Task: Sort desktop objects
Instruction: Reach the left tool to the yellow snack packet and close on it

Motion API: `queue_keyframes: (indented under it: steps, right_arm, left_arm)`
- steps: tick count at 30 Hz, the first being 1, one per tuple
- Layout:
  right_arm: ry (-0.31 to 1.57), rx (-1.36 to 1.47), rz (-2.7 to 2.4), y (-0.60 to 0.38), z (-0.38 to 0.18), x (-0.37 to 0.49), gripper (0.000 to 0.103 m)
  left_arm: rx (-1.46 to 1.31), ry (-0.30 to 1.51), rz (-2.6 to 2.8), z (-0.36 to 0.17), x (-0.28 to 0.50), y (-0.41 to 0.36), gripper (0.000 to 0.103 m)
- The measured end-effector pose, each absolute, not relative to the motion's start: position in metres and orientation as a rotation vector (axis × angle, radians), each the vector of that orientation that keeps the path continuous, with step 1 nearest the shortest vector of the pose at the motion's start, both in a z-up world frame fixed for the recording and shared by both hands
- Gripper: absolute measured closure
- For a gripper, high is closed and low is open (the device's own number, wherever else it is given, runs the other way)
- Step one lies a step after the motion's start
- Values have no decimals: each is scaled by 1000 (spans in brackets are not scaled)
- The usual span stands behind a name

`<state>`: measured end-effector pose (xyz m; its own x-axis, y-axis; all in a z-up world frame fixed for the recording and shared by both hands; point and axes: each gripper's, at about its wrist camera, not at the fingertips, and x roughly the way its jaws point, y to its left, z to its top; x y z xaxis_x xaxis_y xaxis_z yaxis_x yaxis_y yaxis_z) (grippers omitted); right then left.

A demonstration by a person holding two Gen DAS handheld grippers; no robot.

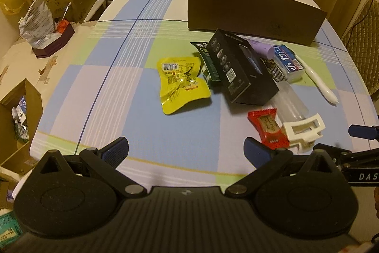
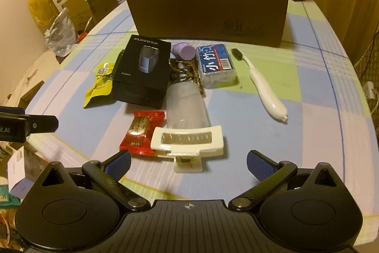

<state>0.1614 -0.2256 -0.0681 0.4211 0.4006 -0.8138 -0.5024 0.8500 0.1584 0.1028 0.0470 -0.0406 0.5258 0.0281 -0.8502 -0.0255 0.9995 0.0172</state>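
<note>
The white plastic hair claw clip (image 2: 187,145) is lying crosswise near the table's near edge, its long axis running left to right just ahead of our empty, wide-open right gripper (image 2: 188,164), while our left gripper (image 1: 186,151), likewise spread and empty, is hovering farther off to its left.

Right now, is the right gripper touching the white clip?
Apart. The right wrist view shows the right gripper open, with tablecloth visible between each fingertip and the white clip; neither pad reaches it.
</note>
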Motion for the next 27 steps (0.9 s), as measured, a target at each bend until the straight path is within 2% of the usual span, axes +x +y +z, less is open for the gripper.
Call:
queue_keyframes:
  steps: [11,19,20,27]
  right_arm:
    - [993,-154,537,-208,-90,179,3]
    - [1004,-179,537,-197,-102,188,14]
    - [1008,-189,545,-196,-103,188,19]
    - [1028,-227,557,-212,-102,189,19]
  left_arm:
    - [-31,1039,60,-67,131,60,1]
    - [-24,1051,47,-78,145,67,1]
    - [-21,1052,44,-79,146,68,1]
    - [18,1052,4,-85,152,70,1]
